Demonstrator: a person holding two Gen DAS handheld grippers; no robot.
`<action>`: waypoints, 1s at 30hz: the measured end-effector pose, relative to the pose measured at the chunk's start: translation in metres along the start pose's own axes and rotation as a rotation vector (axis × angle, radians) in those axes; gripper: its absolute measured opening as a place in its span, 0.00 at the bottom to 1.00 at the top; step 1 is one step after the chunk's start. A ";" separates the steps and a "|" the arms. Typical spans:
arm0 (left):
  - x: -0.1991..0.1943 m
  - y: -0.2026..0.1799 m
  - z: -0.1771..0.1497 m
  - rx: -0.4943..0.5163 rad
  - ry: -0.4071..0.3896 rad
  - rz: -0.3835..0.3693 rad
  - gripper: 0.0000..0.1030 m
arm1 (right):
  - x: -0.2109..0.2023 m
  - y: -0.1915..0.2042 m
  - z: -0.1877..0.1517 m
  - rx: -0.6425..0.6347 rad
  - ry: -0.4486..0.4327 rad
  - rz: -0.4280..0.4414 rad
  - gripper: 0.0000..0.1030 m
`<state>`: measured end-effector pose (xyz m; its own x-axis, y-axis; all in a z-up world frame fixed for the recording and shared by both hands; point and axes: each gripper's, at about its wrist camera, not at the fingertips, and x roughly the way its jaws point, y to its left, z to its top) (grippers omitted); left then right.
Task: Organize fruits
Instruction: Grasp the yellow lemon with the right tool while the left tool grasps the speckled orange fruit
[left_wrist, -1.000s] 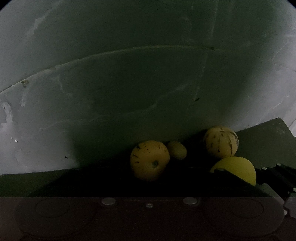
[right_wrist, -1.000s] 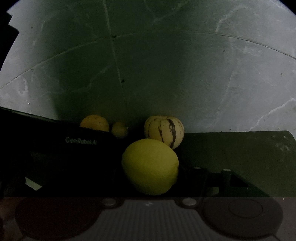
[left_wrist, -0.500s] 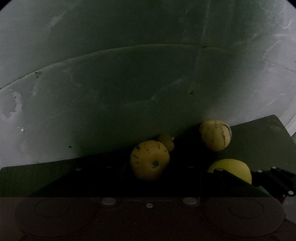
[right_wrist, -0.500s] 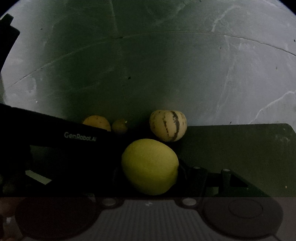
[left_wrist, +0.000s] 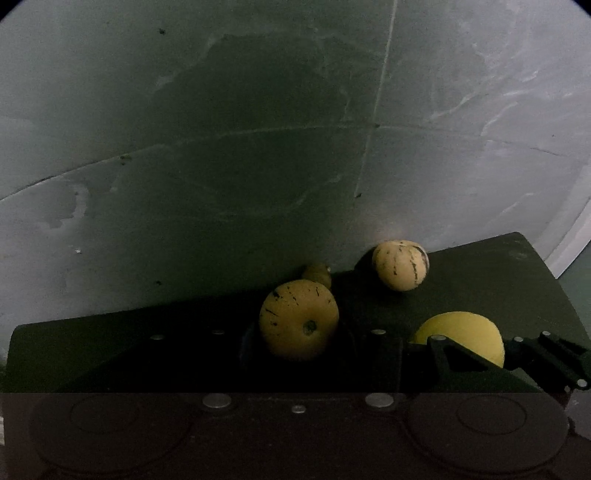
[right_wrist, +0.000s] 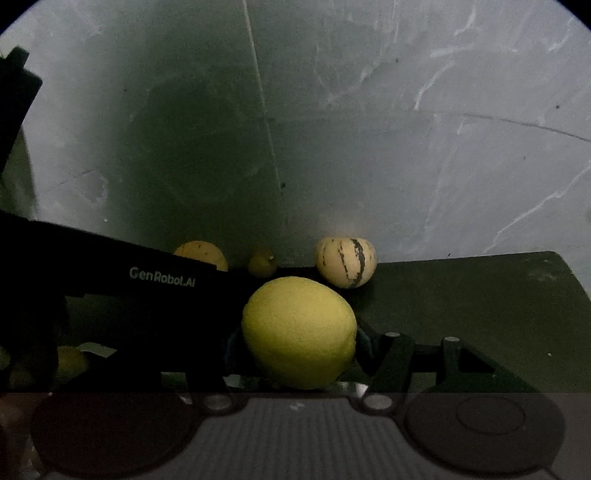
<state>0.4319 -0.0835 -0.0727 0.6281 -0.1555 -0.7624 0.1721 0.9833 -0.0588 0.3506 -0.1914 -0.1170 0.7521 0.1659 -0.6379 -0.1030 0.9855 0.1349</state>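
My left gripper (left_wrist: 299, 332) is shut on a yellow fruit with dark speckles (left_wrist: 299, 319), held just above the dark green table (left_wrist: 498, 280). To its right, my right gripper (right_wrist: 299, 339) is shut on a smooth yellow-green lemon-like fruit (right_wrist: 299, 332), also visible in the left wrist view as the lemon-like fruit (left_wrist: 469, 332). A pale striped fruit (right_wrist: 345, 262) rests on the table against the wall. A small yellow fruit (right_wrist: 262, 266) lies left of it. The left gripper's black body (right_wrist: 147, 280) crosses the right wrist view and half hides the speckled fruit (right_wrist: 201, 253).
A grey scratched wall (left_wrist: 221, 147) rises directly behind the table. The table's right corner (left_wrist: 532, 251) ends near a pale edge. Another yellow shape (right_wrist: 70, 362) shows low on the left under the left gripper. The light is dim.
Both grippers kept hold of their fruit. The left view pulled back from the wall, so the striped and small fruits look farther off. In the right view the striped fruit drifted slightly right.
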 end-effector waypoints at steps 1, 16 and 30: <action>-0.003 0.000 -0.002 0.002 -0.002 -0.004 0.47 | -0.004 0.001 -0.001 0.000 -0.005 -0.004 0.62; -0.050 0.009 -0.042 0.039 0.011 -0.068 0.47 | -0.056 0.029 -0.031 0.025 -0.003 -0.063 0.62; -0.079 0.007 -0.087 0.093 0.077 -0.145 0.47 | -0.091 0.044 -0.082 0.069 0.044 -0.123 0.62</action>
<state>0.3176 -0.0560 -0.0686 0.5325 -0.2842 -0.7973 0.3282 0.9376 -0.1151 0.2242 -0.1605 -0.1148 0.7265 0.0474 -0.6855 0.0340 0.9939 0.1047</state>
